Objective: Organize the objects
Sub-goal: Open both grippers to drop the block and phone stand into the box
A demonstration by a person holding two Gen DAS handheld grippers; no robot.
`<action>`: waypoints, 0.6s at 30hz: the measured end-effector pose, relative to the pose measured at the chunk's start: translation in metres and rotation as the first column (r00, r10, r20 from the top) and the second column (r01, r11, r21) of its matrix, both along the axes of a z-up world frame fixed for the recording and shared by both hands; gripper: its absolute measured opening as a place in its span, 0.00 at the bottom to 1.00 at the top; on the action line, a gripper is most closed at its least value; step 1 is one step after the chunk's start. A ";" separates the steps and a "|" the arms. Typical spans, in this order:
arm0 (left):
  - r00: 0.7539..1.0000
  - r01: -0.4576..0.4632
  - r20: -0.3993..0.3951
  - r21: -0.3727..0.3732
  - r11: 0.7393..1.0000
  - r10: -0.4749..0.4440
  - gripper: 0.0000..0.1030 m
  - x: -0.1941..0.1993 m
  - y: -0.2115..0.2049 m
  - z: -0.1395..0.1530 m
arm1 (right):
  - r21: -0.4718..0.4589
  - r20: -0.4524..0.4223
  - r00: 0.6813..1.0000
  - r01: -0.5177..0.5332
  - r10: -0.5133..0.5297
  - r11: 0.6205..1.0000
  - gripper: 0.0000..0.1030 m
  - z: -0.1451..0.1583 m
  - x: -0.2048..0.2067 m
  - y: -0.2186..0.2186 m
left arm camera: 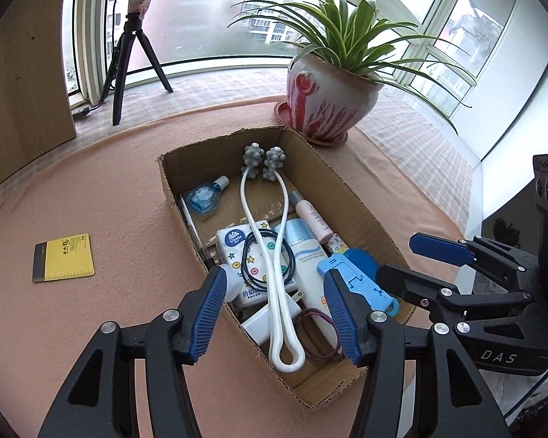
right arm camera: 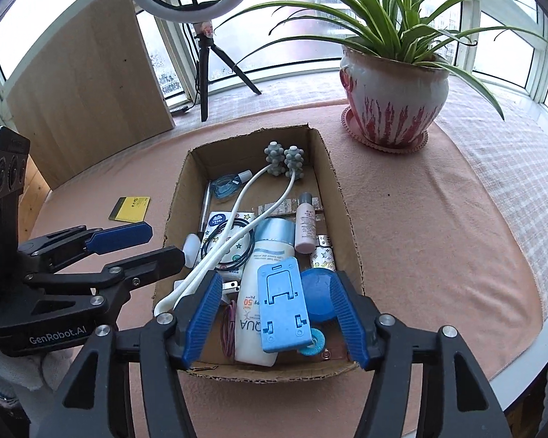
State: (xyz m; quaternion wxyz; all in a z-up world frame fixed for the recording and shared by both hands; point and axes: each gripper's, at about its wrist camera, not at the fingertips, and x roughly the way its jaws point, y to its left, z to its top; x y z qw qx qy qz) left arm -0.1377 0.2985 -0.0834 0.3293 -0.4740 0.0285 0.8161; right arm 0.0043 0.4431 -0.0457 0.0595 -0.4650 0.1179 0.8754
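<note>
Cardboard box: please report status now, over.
Left gripper open, empty, above cardboard box. Right gripper open, empty, over phone stand. Box crowded; yellow notepad outside on table.

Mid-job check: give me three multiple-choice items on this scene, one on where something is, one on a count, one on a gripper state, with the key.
1. Where does the yellow notepad lie?
A. inside the cardboard box
B. on the pink table cover, outside the cardboard box, on its left
C. under the plant pot

2. How many knobbly grey balls does the white neck massager carry?
A. one
B. two
C. four

3. How do the jaws of the left gripper stand?
A. open, holding nothing
B. shut on the sunscreen bottle
C. shut on the blue phone stand

Key:
1 B, since it rests flat on the cover, apart from the box wall.
2 B, since a pair sits at the far end of the box.
3 A, since the blue pads stand wide apart above the box contents.
</note>
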 end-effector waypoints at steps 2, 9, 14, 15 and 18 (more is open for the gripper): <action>1.000 -0.006 -0.005 -0.007 1.000 0.006 0.57 0.000 -0.003 0.001 | -0.004 -0.001 1.000 0.002 -0.002 1.000 0.57 0.000 -0.001 0.000; 0.999 -0.040 -0.008 -0.011 0.999 0.040 0.57 0.002 -0.026 0.002 | -0.016 -0.001 1.000 -0.022 0.022 1.000 0.57 0.000 -0.005 -0.008; 0.995 -0.099 0.008 -0.024 0.995 0.099 0.57 0.005 -0.064 -0.003 | -0.025 -0.012 0.997 -0.073 0.072 0.997 0.57 0.002 -0.013 -0.025; 0.993 -0.115 0.011 -0.028 0.993 0.115 0.57 0.007 -0.073 -0.005 | -0.019 -0.018 0.996 -0.086 0.085 0.996 0.57 0.003 -0.015 -0.030; 0.985 -0.168 0.024 -0.038 0.985 0.168 0.57 0.011 -0.104 -0.009 | -0.014 -0.041 0.991 -0.125 0.124 0.992 0.57 0.005 -0.023 -0.044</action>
